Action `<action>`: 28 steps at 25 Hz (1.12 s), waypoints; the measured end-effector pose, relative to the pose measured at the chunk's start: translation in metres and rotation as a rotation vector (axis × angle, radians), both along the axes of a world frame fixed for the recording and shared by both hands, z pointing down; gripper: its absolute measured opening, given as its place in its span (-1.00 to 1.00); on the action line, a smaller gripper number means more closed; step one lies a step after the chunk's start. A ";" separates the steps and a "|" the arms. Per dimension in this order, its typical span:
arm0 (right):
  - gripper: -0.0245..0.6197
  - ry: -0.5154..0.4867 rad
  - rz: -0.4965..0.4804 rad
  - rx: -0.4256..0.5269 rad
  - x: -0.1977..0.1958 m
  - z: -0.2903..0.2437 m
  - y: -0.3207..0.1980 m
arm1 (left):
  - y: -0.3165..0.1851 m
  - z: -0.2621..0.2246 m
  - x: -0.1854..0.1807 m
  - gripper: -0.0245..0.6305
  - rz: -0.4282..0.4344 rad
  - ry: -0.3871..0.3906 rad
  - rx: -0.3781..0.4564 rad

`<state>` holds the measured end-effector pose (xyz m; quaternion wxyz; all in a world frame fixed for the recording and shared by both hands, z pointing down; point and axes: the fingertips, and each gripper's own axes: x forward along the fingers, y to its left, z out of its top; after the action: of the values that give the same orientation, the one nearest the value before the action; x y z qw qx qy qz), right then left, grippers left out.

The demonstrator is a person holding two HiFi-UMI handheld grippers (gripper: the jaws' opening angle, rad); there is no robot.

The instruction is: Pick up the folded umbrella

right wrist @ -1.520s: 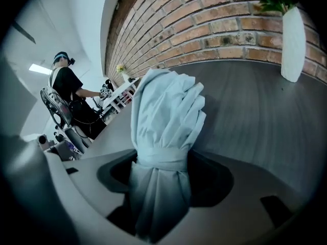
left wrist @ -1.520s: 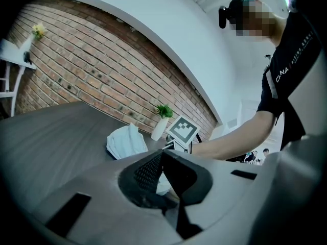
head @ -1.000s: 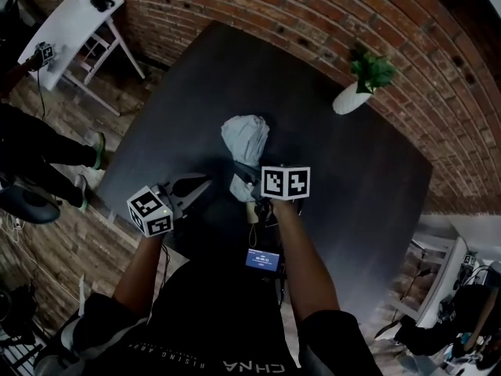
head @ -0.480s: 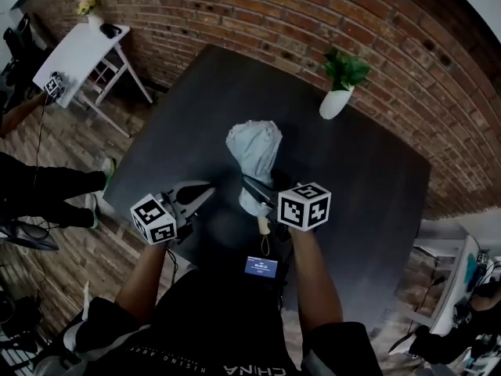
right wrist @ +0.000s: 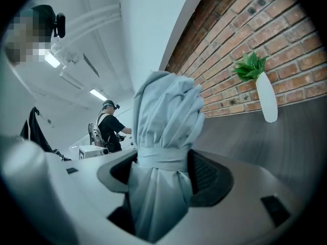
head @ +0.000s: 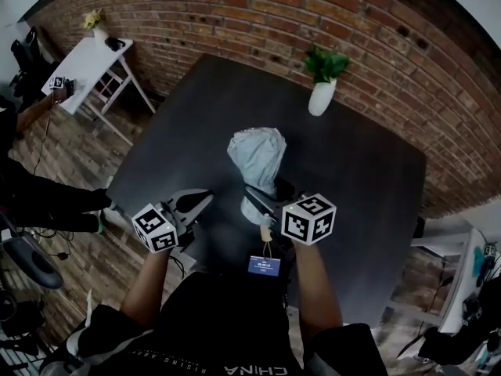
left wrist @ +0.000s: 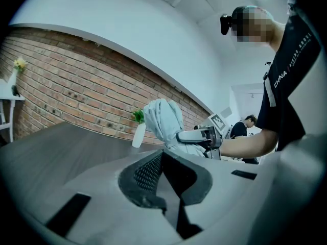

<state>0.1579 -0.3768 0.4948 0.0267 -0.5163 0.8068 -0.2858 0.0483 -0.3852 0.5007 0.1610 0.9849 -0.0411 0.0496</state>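
**Table**: dark, matt top; the reference for all places below.

**Folded umbrella**: pale blue-grey, bunched canopy bound by a strap of the same cloth. It is over the table's near half, with the canopy end toward the far edge. Contact with the tabletop cannot be told.

**Right gripper**: over the table's near edge, jaws clamped on the folded umbrella at the strap, one pad on each side.

**Left gripper**: over the table's near left edge, apart from the umbrella. Its jaws are pressed together with nothing between them.

**White vase**: holds a green plant and stands upright by the table's far edge.

**Brick wall**: beyond the table's far side.

**White side table**: on the floor off the table's far left corner.
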 end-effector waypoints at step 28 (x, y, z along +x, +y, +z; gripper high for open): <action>0.00 -0.093 0.066 0.120 0.010 -0.024 0.062 | 0.058 -0.012 0.007 -0.92 0.016 0.024 0.041</action>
<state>0.1677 -0.3147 0.4710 0.1045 -0.5264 0.8028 -0.2598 0.0554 -0.3276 0.4888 0.1408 0.9888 -0.0322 0.0382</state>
